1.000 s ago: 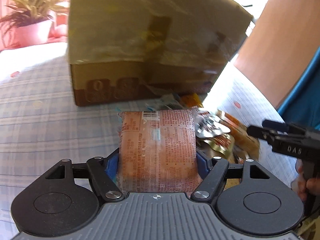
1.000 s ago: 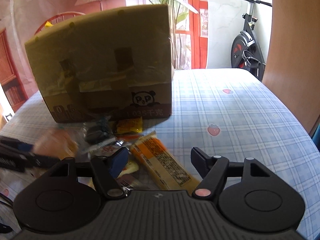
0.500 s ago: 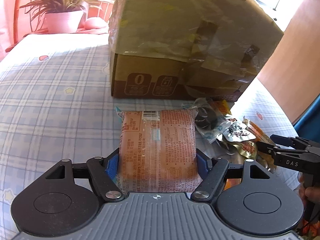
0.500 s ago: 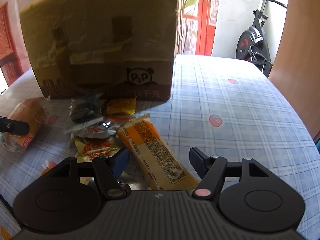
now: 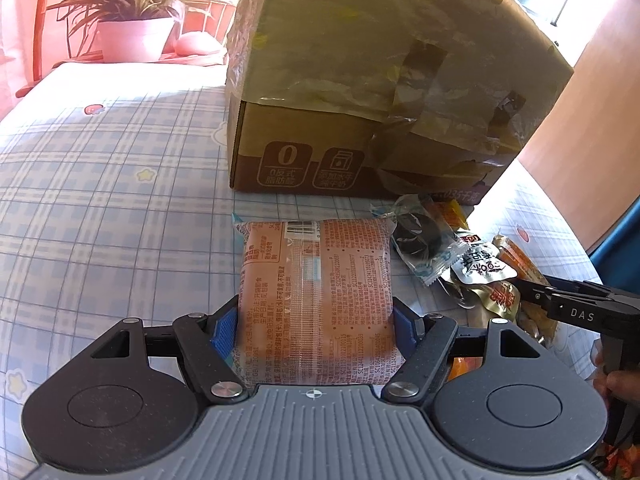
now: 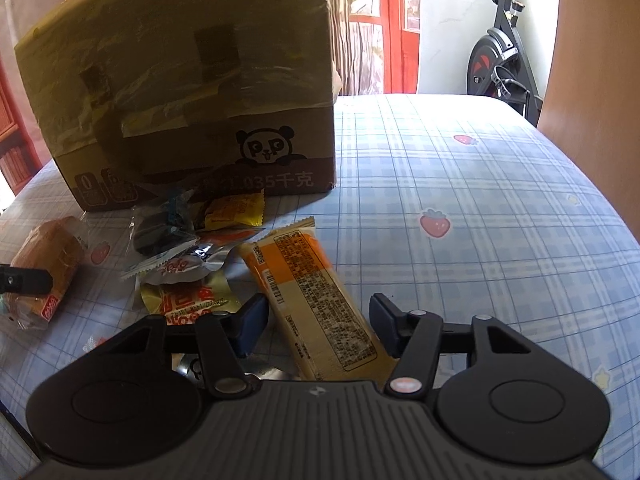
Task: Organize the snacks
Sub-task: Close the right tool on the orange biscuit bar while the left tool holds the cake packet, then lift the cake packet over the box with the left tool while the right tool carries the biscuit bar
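My left gripper (image 5: 316,328) is shut on an orange bread packet (image 5: 316,280), its blue pads pressing both long sides just above the checked tablecloth (image 5: 120,200). In the right wrist view the same bread packet (image 6: 48,264) shows at the far left. My right gripper (image 6: 318,322) straddles a long orange-and-yellow bar packet (image 6: 316,292) lying on the cloth. Its jaws are closing, with the bar between them and a thin gap still showing at each pad. The right gripper (image 5: 560,304) also reaches in from the right edge of the left wrist view.
A taped cardboard box (image 6: 180,80) stands behind the snack pile. Loose packets lie before it: a black cookie pack (image 6: 160,232), a yellow one (image 6: 234,210), a silver one (image 6: 180,268). A potted plant (image 5: 136,12) and an exercise bike (image 6: 504,60) stand beyond the table.
The right gripper has sunk closer to the bar packet and its jaws have narrowed around it. The left gripper rolled slightly, still gripping the bread packet.
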Demonstrator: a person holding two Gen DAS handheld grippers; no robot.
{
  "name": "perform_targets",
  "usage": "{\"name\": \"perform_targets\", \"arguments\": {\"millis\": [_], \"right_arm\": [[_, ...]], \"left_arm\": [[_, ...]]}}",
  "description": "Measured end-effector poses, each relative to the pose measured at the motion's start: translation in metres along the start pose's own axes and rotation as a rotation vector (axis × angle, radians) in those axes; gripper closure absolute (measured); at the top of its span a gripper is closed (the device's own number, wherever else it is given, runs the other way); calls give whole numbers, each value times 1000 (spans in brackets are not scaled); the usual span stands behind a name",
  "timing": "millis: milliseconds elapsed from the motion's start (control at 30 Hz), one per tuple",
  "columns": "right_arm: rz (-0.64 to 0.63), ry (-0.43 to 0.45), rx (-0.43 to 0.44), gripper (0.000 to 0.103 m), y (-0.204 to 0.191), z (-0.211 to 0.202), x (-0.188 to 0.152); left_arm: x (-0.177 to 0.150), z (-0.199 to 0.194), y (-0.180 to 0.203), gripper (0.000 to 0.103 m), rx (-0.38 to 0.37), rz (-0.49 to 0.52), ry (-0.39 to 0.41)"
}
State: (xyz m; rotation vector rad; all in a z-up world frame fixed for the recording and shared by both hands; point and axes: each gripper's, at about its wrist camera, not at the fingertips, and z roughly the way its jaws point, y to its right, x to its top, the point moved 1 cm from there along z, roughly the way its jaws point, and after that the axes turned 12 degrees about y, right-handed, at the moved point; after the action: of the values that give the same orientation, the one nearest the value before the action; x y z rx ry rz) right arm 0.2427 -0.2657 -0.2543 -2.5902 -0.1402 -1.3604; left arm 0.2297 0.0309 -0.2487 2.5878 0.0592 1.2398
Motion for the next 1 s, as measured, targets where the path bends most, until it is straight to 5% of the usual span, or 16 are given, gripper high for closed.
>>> {"name": "perform_targets", "arguments": {"millis": [367,1000], "right_arm": [[57,15,-7,58,5,-4,-3],[93,145,41,61,-5,-41,26]], "left_arm": [[-1,-4,-1,28,-10,-16,8],[17,-27,5,28,-35,3,91]]}}
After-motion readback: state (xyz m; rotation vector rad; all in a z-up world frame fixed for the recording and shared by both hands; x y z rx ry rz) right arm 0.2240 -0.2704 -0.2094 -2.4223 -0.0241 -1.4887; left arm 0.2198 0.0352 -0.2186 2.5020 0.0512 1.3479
